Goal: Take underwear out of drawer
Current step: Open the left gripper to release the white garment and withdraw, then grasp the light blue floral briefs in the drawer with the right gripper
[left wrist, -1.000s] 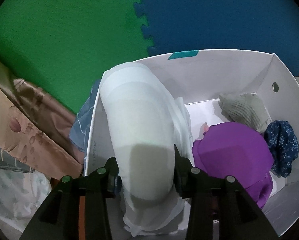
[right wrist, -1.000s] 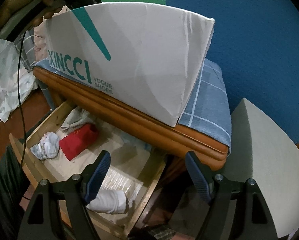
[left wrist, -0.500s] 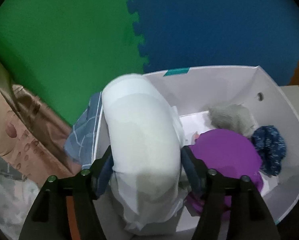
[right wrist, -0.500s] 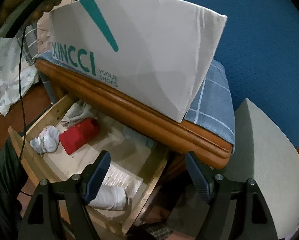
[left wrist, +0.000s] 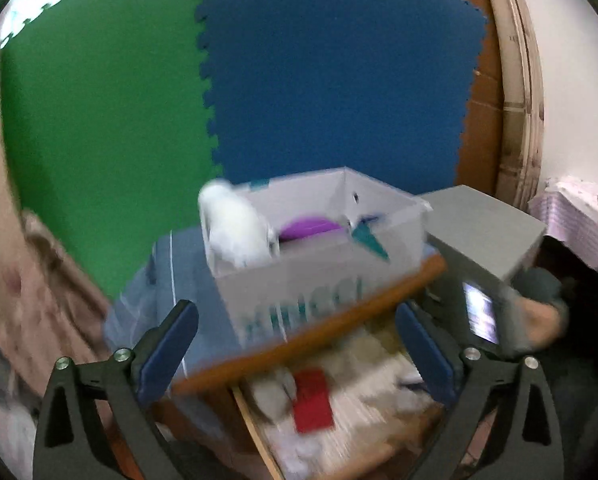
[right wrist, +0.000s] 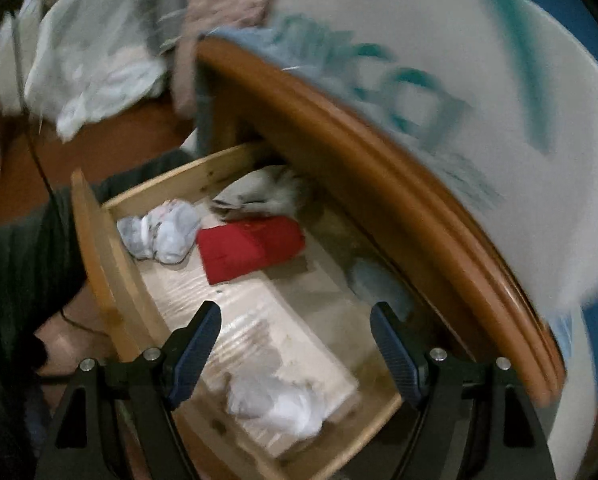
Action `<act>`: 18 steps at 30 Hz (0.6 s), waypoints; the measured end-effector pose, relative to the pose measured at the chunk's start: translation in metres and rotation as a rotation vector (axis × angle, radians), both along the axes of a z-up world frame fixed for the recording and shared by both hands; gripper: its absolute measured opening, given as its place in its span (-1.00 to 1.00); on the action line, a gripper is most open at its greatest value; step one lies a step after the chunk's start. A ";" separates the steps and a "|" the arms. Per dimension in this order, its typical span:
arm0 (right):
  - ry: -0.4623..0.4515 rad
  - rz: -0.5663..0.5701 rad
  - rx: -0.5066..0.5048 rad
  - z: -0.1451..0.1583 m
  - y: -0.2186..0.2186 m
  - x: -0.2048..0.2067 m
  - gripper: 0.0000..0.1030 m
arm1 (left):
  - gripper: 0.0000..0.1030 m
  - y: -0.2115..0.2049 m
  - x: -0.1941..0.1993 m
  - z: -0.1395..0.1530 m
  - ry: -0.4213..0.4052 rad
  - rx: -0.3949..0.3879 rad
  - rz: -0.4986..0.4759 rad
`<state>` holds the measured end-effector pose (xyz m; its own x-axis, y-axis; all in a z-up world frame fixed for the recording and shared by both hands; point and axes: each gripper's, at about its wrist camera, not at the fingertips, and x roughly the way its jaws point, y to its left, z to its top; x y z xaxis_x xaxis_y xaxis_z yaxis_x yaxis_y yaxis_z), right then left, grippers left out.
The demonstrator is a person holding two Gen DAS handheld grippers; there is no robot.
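**White roll dropped in the box, drawer still holding more**

With both views smeared by motion, I could still read my left tool (left wrist: 297, 346) as spread wide with nothing between its blue pads; its jaws had just been opening. The white underwear roll (left wrist: 235, 232) sat apart from it, a pale, smooth, rounded bundle propped against the left wall of the white shoe box (left wrist: 319, 280), its top poking above the rim. A purple garment (left wrist: 311, 226) lay beside it inside the box. The box stood on a blue checked cloth (left wrist: 171, 280) over the wooden worktop (left wrist: 315, 332), in front of green and blue foam mats.

My right tool (right wrist: 297, 344) hung over the open drawer (right wrist: 99, 264), tilted downward, its jaws well apart and gripping nothing. Below it I saw a crumpled white piece of underwear (right wrist: 279, 404) near the drawer's front corner, soft and wrinkled. Further back lay a folded red piece (right wrist: 251, 248), flat and rectangular, touching a balled grey-white bundle (right wrist: 161, 230) on its left. Another pale, dark-marked piece (right wrist: 263, 194) was tucked under the worktop's edge; I couldn't make out what it was.
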<state>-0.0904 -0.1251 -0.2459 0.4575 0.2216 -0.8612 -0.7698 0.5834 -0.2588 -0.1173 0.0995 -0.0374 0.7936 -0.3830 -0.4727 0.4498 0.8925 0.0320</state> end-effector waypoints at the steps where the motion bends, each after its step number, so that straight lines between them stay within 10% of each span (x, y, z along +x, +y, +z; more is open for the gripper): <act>1: -0.005 0.042 -0.024 -0.007 0.012 -0.001 0.53 | 0.90 0.007 -0.010 -0.010 0.028 -0.021 0.008; 7: -0.025 0.251 -0.166 -0.052 0.077 0.009 0.53 | 0.90 0.051 -0.048 -0.073 0.186 -0.143 0.168; 11: 0.235 0.267 -0.106 -0.075 0.111 0.030 0.53 | 0.90 0.065 -0.064 -0.093 0.235 -0.188 0.220; 18: 0.408 0.261 -0.075 -0.106 0.149 0.042 0.51 | 0.90 0.081 -0.064 -0.112 0.289 -0.240 0.249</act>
